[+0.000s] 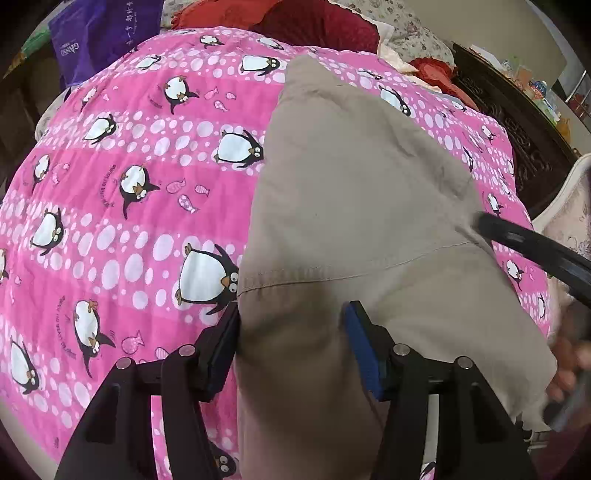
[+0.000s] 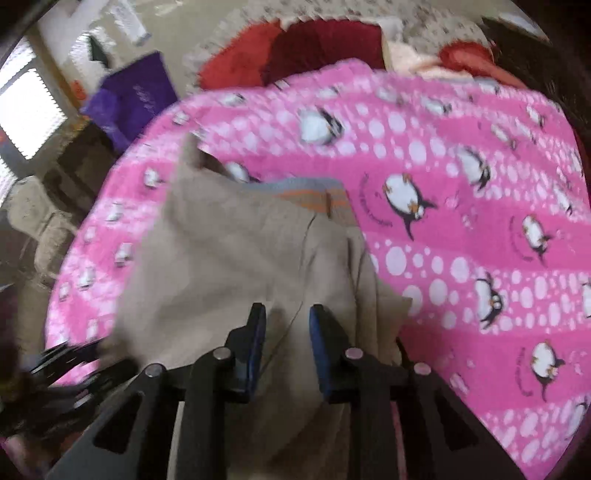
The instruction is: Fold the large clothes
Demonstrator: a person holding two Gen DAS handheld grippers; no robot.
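1. The khaki trousers [image 1: 354,192] lie on a pink penguin blanket [image 1: 129,184] spread over a bed, stretching straight ahead of the left gripper [image 1: 291,314] and tapering towards the far end.
2. The left gripper's jaws stand wide apart with the near cloth between them; the left pad sits at the garment's left edge, the right pad over the fabric. It is not clamped on anything.
3. The right gripper [image 2: 287,317] also has a gap between its pads, with khaki cloth and a seam running up between them. This view is blurred, so I cannot tell whether any fabric is pinched.
4. Handling, as a judgement: woven cotton-like cloth, soft and limp, light to moderate in weight, not fragile. It will sag and drag when lifted and may slip from a shallow pinch.
5. Best holds seem to be the stitched parts: the hem seam [image 1: 332,275] just ahead of the left gripper, or the striped waistband lining [image 2: 314,195] ahead of the right gripper, where layers are thicker.
6. Room: open blanket lies left of the left gripper and right of the right gripper. Red bedding [image 1: 295,22] and a purple bag [image 1: 85,40] crowd the far end; a dark carved bedframe [image 1: 517,122] borders the far right.
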